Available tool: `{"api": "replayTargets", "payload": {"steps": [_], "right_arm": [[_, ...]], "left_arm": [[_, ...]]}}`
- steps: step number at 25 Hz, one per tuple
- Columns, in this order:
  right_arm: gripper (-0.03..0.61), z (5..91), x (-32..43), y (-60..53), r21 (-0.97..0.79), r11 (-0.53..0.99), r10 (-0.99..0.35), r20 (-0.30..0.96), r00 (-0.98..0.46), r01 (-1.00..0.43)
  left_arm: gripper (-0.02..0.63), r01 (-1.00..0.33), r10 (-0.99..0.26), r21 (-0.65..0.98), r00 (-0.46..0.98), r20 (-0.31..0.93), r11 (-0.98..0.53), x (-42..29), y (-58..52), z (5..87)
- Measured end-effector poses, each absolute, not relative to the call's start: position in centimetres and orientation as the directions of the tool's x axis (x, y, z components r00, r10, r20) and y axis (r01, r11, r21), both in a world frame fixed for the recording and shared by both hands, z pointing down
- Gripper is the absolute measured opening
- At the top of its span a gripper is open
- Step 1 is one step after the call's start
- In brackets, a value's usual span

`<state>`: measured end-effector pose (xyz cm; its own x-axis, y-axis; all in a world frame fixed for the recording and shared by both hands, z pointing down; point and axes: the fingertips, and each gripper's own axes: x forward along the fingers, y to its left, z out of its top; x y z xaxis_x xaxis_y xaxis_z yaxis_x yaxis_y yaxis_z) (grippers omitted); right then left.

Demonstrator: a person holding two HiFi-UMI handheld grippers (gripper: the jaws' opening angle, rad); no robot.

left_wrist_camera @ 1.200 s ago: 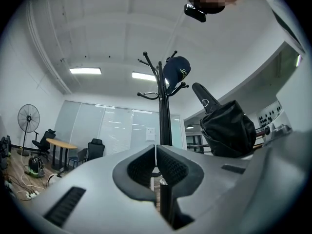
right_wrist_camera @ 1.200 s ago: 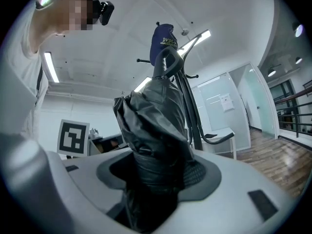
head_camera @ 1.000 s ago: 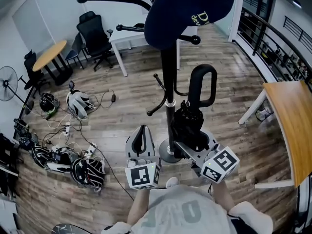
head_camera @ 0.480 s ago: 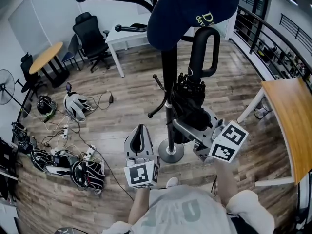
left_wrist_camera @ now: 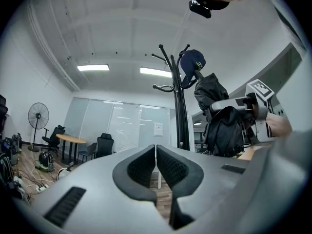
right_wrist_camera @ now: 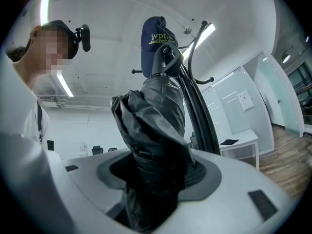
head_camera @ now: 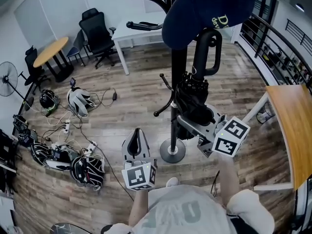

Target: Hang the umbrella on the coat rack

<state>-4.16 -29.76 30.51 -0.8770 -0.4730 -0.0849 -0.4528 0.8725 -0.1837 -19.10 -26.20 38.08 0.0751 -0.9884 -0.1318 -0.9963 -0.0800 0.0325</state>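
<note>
A folded black umbrella [head_camera: 194, 97] with a loop handle [head_camera: 206, 52] stands upright against the black coat rack [head_camera: 178, 77]. My right gripper [head_camera: 193, 121] is shut on its lower canopy [right_wrist_camera: 153, 126]. The handle's top reaches just under the navy cap [head_camera: 209, 9] hanging on the rack; whether it touches a hook I cannot tell. A short hook [head_camera: 165, 82] sticks out left of the pole. My left gripper [head_camera: 136, 143] hovers left of the rack's base [head_camera: 172, 151], shut and empty [left_wrist_camera: 156, 152]. In the left gripper view the rack [left_wrist_camera: 181, 111] and the umbrella [left_wrist_camera: 217, 116] stand to the right.
Helmets [head_camera: 87, 169] and cables [head_camera: 63, 128] lie on the wooden floor at left. Office chairs [head_camera: 97, 35], a round table [head_camera: 48, 52] and a white desk [head_camera: 141, 30] stand at the back. A wooden table [head_camera: 292, 126] is at right, a fan [head_camera: 7, 79] far left.
My right gripper has lifted the umbrella up along the pole, so its handle rose from mid-pole to just under the cap. The left gripper has stayed low and shut.
</note>
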Motion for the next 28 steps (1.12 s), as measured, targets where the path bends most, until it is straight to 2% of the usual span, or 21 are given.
{"api": "replayTargets", "payload": {"steps": [15, 25, 28], "right_arm": [[0.269, 29.1, -6.3, -29.8, -0.264, 0.926, -0.296, -0.072, -0.952, -0.269], [0.268, 28.2, -7.8, -27.9, -0.342, 0.938, -0.094, -0.086, -0.992, -0.059], [0.268, 28.7, -7.5, -27.6, -0.339, 0.939, -0.075, -0.060, -0.995, -0.050]], "left_arm": [[0.031, -0.996, -0.988, 0.049, 0.072, -0.134, -0.079, -19.4, -27.6, 37.3], [0.031, -0.995, -0.989, 0.066, 0.072, -0.131, -0.081, -19.9, -28.7, 37.5], [0.031, -0.994, -0.988, 0.067, 0.080, -0.131, -0.089, -18.9, -28.3, 37.9]]}}
